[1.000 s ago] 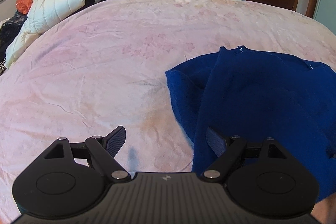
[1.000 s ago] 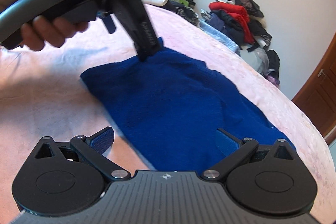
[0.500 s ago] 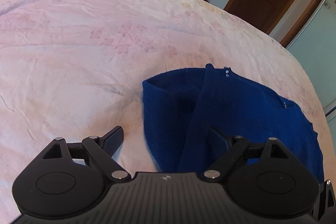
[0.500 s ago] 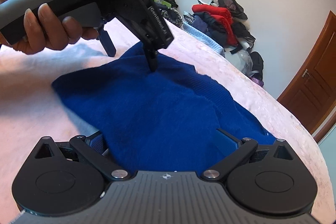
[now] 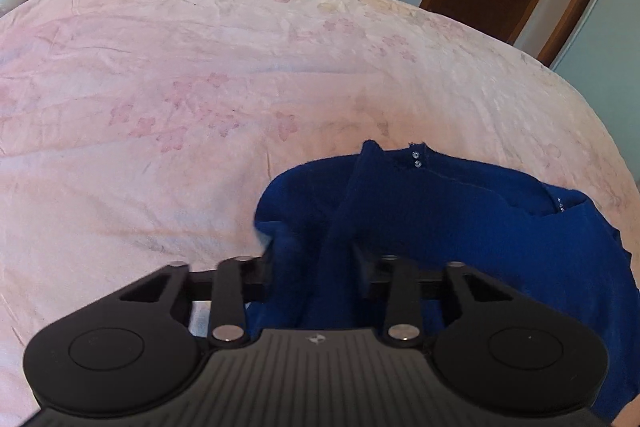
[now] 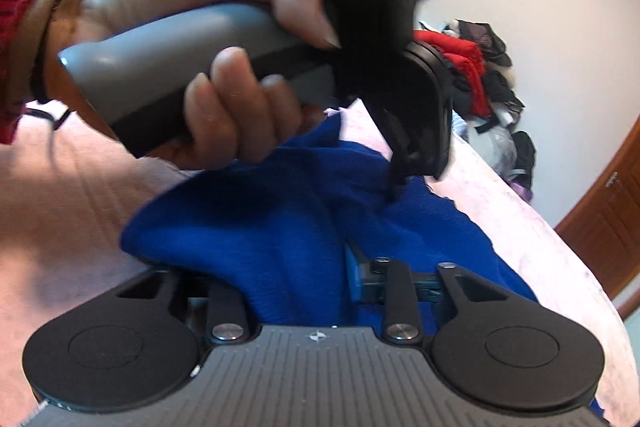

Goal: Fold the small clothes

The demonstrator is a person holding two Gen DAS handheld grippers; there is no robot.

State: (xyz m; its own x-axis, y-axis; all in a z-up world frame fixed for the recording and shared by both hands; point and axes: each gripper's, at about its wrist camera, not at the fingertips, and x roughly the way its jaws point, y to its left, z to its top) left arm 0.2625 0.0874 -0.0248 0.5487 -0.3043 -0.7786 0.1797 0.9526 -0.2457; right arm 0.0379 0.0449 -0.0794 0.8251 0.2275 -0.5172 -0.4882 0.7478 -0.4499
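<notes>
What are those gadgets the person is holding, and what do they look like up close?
Each is a hand-held gripper. The right gripper has a ribbed dark grey body, two round black discs, black link arms with silver pins and blue finger pads. The left gripper looks the same from its own camera; from the side it has a grey handle. The left hand wears a red knitted cuff and wrist bands.

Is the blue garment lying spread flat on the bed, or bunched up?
Bunched up. The blue garment shows raised folds and a ridge on the pink bedspread, with fabric gathered between the closing pads of both claws.
</notes>
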